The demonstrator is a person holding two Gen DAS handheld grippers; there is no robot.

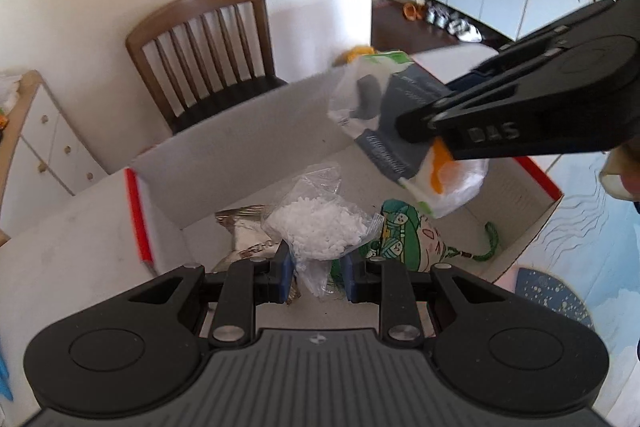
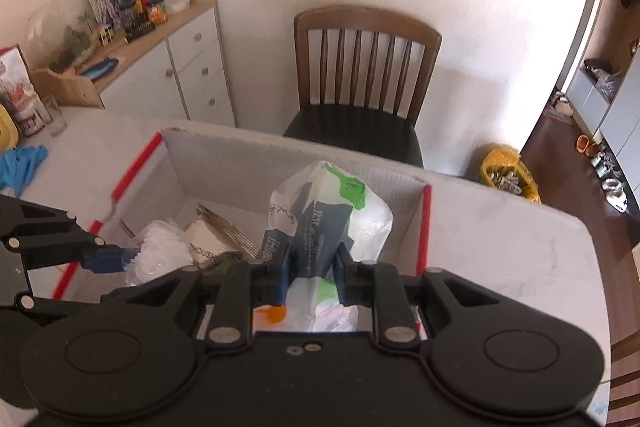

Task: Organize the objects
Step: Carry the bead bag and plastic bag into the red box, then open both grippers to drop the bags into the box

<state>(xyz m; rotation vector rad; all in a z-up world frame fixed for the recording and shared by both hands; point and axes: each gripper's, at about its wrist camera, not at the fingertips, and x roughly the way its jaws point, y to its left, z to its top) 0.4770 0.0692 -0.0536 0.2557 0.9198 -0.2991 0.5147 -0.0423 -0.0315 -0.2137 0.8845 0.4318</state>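
Two bags held over an open cardboard box

The left gripper [image 1: 318,277] is clamped on a clear bag of white pellets [image 1: 320,227]; the right gripper [image 2: 312,267] is clamped on a white, grey and green plastic bag [image 2: 328,219]. Both bags hang above the cardboard box [image 2: 240,163], where a green printed pouch [image 1: 404,235] and a foil packet [image 1: 244,227] lie. Beyond the table [image 2: 500,227] stands a wooden chair [image 2: 360,75].

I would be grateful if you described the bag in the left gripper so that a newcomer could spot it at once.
Start at the open cardboard box with red-taped edges on the white table, in front of the wooden chair. Over its near-left part, the left gripper pinches a small clear bag of white pellets. The larger printed bag in the right gripper has green, orange and dark blue markings instead.
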